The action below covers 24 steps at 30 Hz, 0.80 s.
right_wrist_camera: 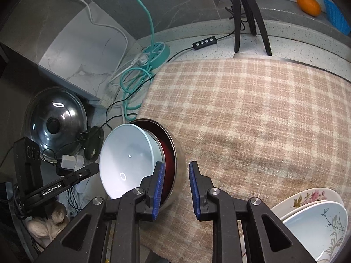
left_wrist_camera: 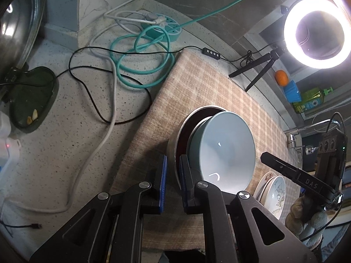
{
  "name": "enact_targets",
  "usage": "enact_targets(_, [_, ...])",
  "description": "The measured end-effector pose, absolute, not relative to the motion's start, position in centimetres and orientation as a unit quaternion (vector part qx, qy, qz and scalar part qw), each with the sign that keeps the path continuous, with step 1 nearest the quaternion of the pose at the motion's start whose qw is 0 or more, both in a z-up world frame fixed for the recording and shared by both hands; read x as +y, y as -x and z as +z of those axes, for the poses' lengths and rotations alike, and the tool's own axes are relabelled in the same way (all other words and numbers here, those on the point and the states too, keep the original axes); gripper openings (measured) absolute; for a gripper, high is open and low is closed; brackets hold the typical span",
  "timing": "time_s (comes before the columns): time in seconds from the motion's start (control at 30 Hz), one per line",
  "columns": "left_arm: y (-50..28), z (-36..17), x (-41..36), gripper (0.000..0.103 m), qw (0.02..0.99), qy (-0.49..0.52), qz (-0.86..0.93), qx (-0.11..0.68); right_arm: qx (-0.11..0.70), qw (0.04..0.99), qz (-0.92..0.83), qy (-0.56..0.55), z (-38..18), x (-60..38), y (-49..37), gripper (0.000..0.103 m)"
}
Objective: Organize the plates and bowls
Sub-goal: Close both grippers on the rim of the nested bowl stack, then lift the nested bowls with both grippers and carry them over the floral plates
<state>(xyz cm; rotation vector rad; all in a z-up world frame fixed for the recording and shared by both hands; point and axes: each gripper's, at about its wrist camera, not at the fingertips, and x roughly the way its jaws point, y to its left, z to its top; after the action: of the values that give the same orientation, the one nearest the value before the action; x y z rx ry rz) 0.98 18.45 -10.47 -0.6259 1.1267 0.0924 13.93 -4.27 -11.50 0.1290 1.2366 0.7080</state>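
A light blue bowl [left_wrist_camera: 221,149] [right_wrist_camera: 127,153] nests in a steel bowl [left_wrist_camera: 172,146] [right_wrist_camera: 176,153] with a dark red inside, on a checked cloth [left_wrist_camera: 197,87] [right_wrist_camera: 252,120]. My left gripper [left_wrist_camera: 173,175] is shut down to a narrow gap on the steel bowl's left rim. My right gripper [right_wrist_camera: 176,186] straddles the right rim, one pad inside the steel wall and one outside. A strip of cloth shows between the outer pad and the wall. A stack of flowered plates [left_wrist_camera: 274,188] [right_wrist_camera: 318,219] lies at the cloth's near right.
A lit ring light [left_wrist_camera: 318,30] on a black tripod [right_wrist_camera: 248,11] stands behind the cloth. A teal power strip [left_wrist_camera: 162,28] and looped cables [left_wrist_camera: 140,65] lie on the counter to the left, beside a pot lid [right_wrist_camera: 54,120] and a dark dish [left_wrist_camera: 33,96]. An orange [right_wrist_camera: 308,4] sits far right.
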Motion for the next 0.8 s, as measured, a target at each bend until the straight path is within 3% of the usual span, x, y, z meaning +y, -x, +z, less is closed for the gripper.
enact_targets(0.53, [-1.9,-11.6,18.0,0.009,0.796,0.279,0.047,0.535,0.594,0.736,0.319,-0.062,-13.7,-3.1,-14.5,0.021])
enact_targets(0.8, [-2.1,-11.9,17.6,0.007,0.798,0.268,0.049,0.538,0.609,0.724,0.317,-0.063,-14.6,-2.4,-14.5,0.01])
